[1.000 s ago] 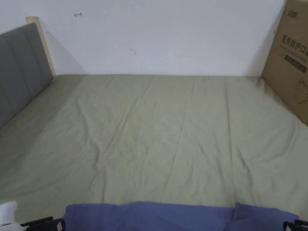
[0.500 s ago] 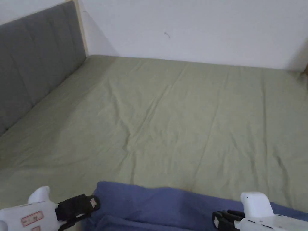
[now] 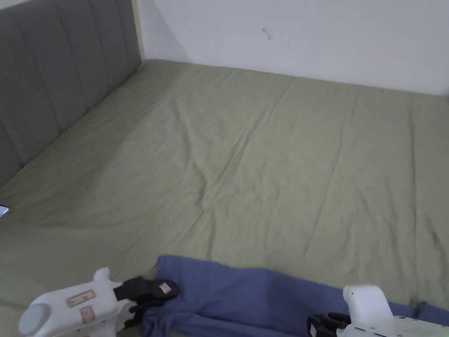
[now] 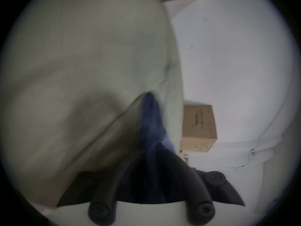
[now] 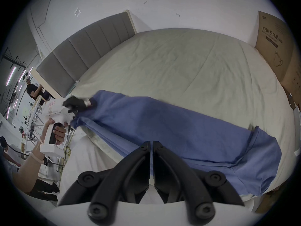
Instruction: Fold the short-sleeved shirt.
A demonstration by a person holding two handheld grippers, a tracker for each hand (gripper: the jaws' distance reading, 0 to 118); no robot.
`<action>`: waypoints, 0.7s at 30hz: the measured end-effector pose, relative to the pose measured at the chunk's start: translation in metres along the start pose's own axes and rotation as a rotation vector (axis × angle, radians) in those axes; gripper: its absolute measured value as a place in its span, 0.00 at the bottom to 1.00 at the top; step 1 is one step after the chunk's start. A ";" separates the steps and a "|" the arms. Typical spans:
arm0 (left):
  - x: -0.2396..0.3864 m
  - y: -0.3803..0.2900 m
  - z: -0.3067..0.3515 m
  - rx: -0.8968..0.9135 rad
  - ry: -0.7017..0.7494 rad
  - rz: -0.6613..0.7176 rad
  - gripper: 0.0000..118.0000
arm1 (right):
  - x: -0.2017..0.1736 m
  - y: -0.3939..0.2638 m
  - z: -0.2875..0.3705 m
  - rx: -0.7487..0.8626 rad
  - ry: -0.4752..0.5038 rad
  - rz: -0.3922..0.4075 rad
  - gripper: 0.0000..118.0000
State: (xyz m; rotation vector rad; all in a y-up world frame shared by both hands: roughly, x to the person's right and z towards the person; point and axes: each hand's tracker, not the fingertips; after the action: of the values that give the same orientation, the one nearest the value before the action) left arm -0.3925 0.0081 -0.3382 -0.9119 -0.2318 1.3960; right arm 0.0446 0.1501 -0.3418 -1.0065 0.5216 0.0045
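Green sheeting covers the bed (image 3: pixel 263 166), with a grey headboard (image 3: pixel 52 79) along its left side and a white wall behind. Against the bed's near edge lies the blue short-sleeved shirt (image 5: pixel 179 128), stretched in a long band with part of it hanging over that edge; one sleeve (image 5: pixel 263 151) shows at its right end.

At the shirt's left end, the left claw (image 3: pixel 160 292) has a bunch of blue cloth running up between its jaws, so it appears clamped on that end, though its own view is blurred. Nearer the sleeve end, the right claw (image 5: pixel 151 145) has its jaws drawn almost together at the shirt's near edge; whether cloth is pinched between them I cannot tell.

Judging by the soft folds, the shirt is light, limp knit. It will sag between two holds and slip little on the sheet. Corners, hem and shoulder seams look like the best grips, kept taut between both claws.

A cardboard box (image 5: pixel 276 53) stands at the bed's far right corner, well apart from the shirt. Beyond the headboard are other people.
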 end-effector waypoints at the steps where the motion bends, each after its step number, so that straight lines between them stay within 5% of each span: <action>1: -0.003 -0.002 -0.011 -0.045 0.133 -0.059 0.06 | 0.000 -0.002 0.001 -0.015 -0.003 0.010 0.03; 2: 0.002 -0.002 -0.010 -0.020 0.049 -0.180 0.06 | 0.002 -0.004 0.005 -0.018 -0.006 0.021 0.03; 3: 0.010 -0.003 0.002 -0.014 0.052 -0.162 0.06 | 0.005 -0.007 0.010 -0.019 -0.023 0.037 0.03; 6: 0.035 0.003 0.009 0.010 0.185 -0.282 0.06 | 0.021 -0.016 0.021 -0.021 -0.059 0.034 0.03; 13: 0.119 -0.040 0.006 0.033 0.166 -0.447 0.06 | 0.065 -0.036 0.044 0.019 -0.098 -0.119 0.03; 21: 0.236 -0.145 -0.092 -0.166 0.098 -0.789 0.06 | 0.108 -0.069 0.080 0.065 -0.157 -0.236 0.03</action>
State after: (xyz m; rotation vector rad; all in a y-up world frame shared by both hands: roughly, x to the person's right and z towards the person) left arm -0.1758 0.1981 -0.3870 -0.8836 -0.5692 0.6063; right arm 0.1889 0.1517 -0.2980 -0.9896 0.2564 -0.1414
